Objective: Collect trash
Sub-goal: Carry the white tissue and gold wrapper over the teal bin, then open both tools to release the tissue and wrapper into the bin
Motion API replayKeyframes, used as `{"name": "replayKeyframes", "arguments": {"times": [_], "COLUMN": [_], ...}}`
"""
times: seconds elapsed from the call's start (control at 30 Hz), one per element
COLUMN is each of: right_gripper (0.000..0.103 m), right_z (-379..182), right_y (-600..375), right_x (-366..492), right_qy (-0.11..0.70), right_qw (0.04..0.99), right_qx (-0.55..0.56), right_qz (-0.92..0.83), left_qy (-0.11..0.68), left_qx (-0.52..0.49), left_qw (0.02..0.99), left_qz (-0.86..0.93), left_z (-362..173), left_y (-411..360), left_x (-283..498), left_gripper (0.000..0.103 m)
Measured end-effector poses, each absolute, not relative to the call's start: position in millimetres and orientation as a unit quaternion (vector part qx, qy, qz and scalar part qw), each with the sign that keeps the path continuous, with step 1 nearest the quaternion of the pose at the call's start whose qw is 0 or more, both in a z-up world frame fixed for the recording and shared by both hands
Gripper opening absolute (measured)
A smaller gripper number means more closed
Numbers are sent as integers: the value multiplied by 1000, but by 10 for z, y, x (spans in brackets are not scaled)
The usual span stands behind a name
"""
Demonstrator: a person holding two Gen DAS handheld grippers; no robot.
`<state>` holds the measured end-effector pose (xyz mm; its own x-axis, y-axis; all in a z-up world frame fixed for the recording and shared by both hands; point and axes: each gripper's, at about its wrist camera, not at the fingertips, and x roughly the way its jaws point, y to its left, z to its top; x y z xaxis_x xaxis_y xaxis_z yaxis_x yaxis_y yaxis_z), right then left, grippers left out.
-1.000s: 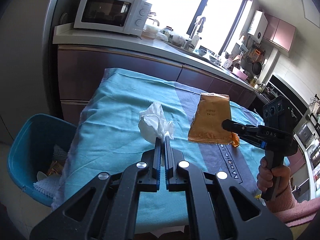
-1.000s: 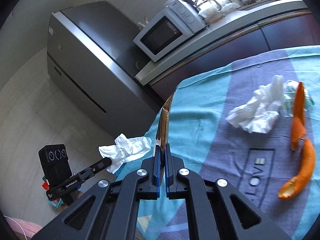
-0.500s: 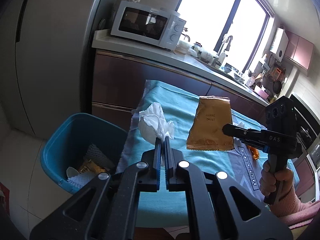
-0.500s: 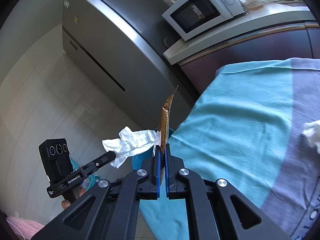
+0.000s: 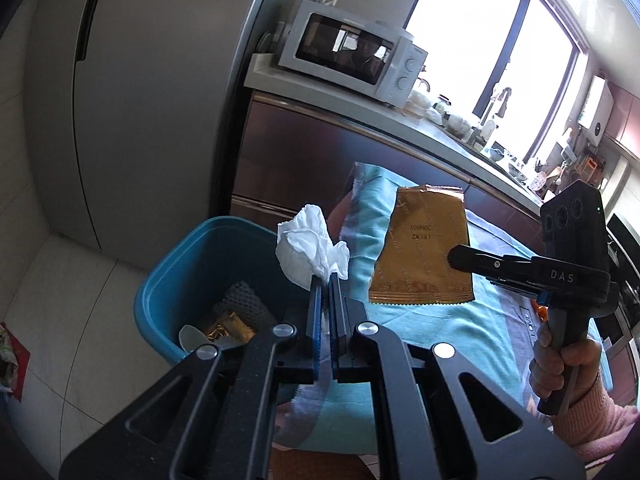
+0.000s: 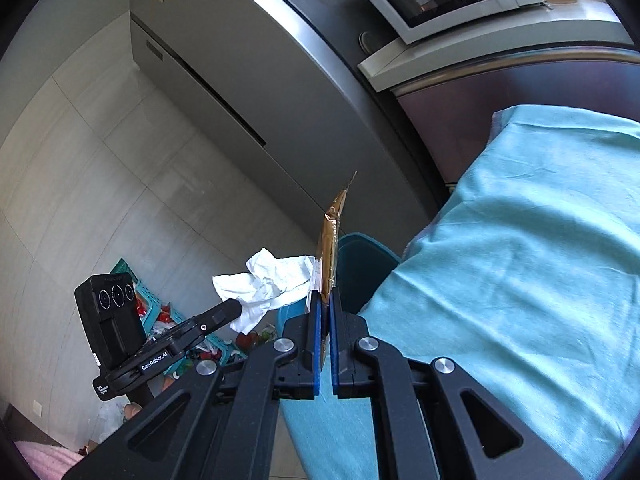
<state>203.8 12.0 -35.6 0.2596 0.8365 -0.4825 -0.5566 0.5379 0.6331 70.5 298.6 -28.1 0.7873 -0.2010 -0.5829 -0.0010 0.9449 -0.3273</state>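
Trash in two pieces, both carried in the air near the blue bin (image 5: 180, 276): crumpled white tissue (image 5: 310, 250) pinched at its lower edge by the left gripper (image 5: 325, 282), jaws pressed together on it, hanging just above the bin's near rim; gold foil wrapper (image 5: 420, 248) clamped at one side by the right gripper (image 5: 454, 258), held flat and upright beside the bin, over the edge of the teal cloth (image 6: 520, 260). From the right wrist view, same wrapper seen edge-on, rising straight from between closed jaws.

Progress, judged from the layout: partly done. Already lying in the bin: another gold wrapper (image 5: 228, 328), a grey mesh piece (image 5: 244, 304) and something pale (image 5: 192, 336). Left to do: bring both loads fully over the opening, let go, then probably return for more; cannot tell from these views what remains on the cloth.

Around the bin: table edge draped in teal cloth right beside it, tall grey refrigerator (image 6: 240, 80) behind, white microwave (image 5: 348, 52) on the counter beyond, a turquoise basket (image 6: 160, 312) of clutter on the floor farther off. Nothing blocking the opening; only concern the wrapper, likely to flutter onto the cloth if released before it is over the opening.
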Motion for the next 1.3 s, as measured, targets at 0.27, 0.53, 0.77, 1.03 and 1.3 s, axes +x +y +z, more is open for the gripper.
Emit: {"name": "replayKeyframes", "arguments": {"times": [0.27,0.53,0.77,1.03,1.3], "right_gripper": [3,3,4,7,11], "right_z": [-473,-639,-764,-794,-790], "right_y": [499,805,1071,1284,1284], "right_x": [2157,2197,2245,2271,2227], "right_qy": [437,465,487,501,496], "right_qw": [768,760,755,754,761], "right_qx": [143,115,95,69,65], "right_qz": [446,440,429,420,413], "left_qy": [347,368,381,388,408], "left_qx": [-177,-180,-183,-185,-198], "left_qw": [921,912,906,903,891], "left_qz": [-24,-3,8,15,29], "left_z": [-538,-770,-933,-1063,-1301], "left_y": [3204,3296,3332,3354,3345], "left_x": [837,986,1120,1286,1395], "left_gripper": [4,4,4,4,5]}}
